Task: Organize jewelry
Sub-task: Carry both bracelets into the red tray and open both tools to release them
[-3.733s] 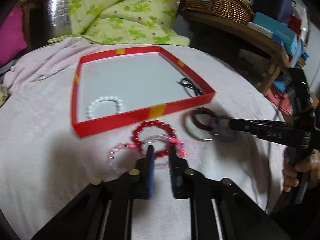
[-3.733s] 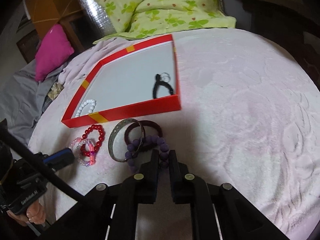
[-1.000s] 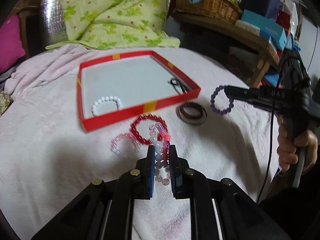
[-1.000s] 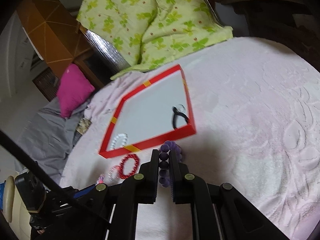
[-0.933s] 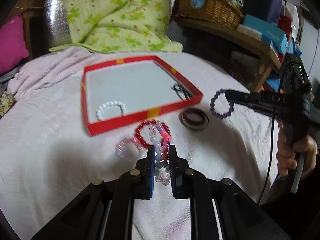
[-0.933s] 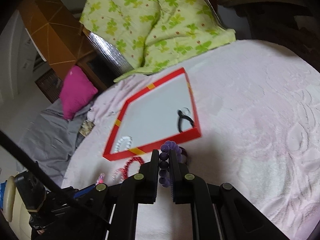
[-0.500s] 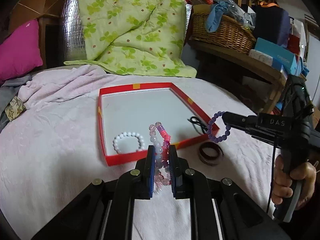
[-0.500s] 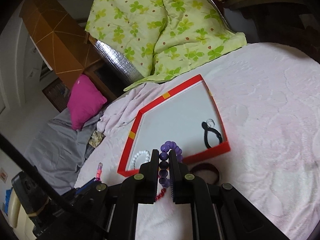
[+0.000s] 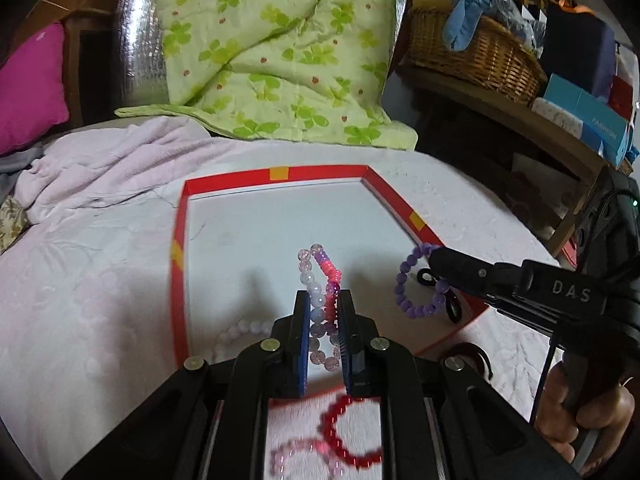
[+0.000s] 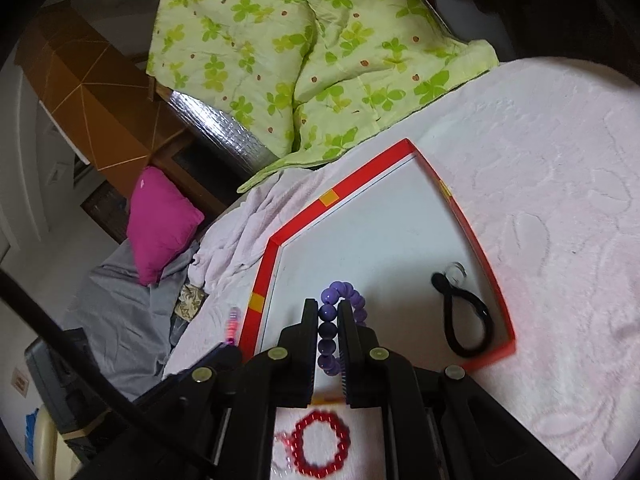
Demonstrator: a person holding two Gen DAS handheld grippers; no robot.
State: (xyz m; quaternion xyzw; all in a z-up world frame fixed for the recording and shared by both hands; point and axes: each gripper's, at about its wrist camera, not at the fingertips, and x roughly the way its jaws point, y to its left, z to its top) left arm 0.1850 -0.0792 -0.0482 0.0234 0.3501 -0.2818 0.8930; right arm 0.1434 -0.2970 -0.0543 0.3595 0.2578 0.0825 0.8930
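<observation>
both grippers loaded, held over the red tray that sits on the pink blanket of the bed.

left gripper: fingers clamped on the pink-and-clear bead bracelet. the loop stands up and forward out of the grip, above the tray's near edge.

right gripper: fingers clamped on the purple bead bracelet. in the left wrist view the loop hangs off the finger tips over the tray's right side, near the black hair tie that lies in the near right corner.

already in tray: white bead bracelet at the near left, partly hidden behind the left gripper, plus the hair tie. still outside on the blanket, just before the near edge: red bead bracelet, a pale pink one touching it, and a dark bangle by the near right corner, mostly hidden.

risks, judged:
- both grips sit on round beads. a bead could roll between the pads and the loop drop early, outside the rim.
- purple loop is close to the right wall. released here it may land across the rim or on the hair tie and tangle.
- the two grippers are near each other over the tray. a sideways move could knock the loops together.
- elastic loops may bounce or roll on the hard tray floor if let go from height.
</observation>
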